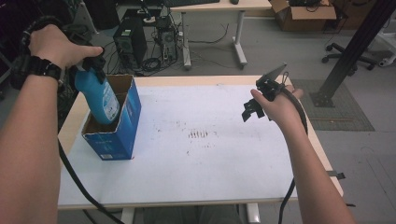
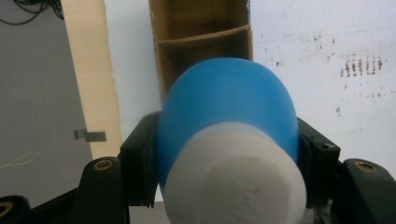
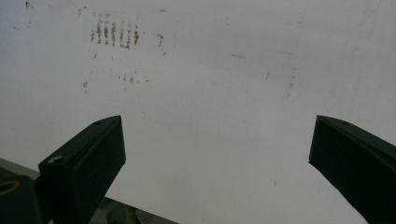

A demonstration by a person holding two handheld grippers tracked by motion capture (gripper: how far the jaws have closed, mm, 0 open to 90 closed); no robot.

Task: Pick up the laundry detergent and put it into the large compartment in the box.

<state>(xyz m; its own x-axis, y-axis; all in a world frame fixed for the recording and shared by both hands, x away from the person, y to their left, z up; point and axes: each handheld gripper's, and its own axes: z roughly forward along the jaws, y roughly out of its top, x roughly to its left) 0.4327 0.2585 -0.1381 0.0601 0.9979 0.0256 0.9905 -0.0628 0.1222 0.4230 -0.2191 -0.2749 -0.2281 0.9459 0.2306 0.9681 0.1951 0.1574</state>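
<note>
The blue bottle [image 1: 99, 95] hangs tilted over the open top of the blue cardboard box [image 1: 122, 130], its lower end dipping into the box's near compartment while its upper part leans toward the person's left hand. The left gripper [image 1: 88, 65] is clamped on it just below the white cap [image 2: 236, 179]; in the left gripper view the two black jaws press against either side of the blue body, and the cap points back at the camera. Beyond the bottle, that view looks down into the box (a cardboard divider splits its brown inside into compartments). The box stands upright near the left edge of the white table [image 1: 210, 163]. The right gripper [image 1: 254, 108] hovers above the right part of the table, well apart from the box, its jaws spread wide with nothing between them over the scuffed white surface.
</note>
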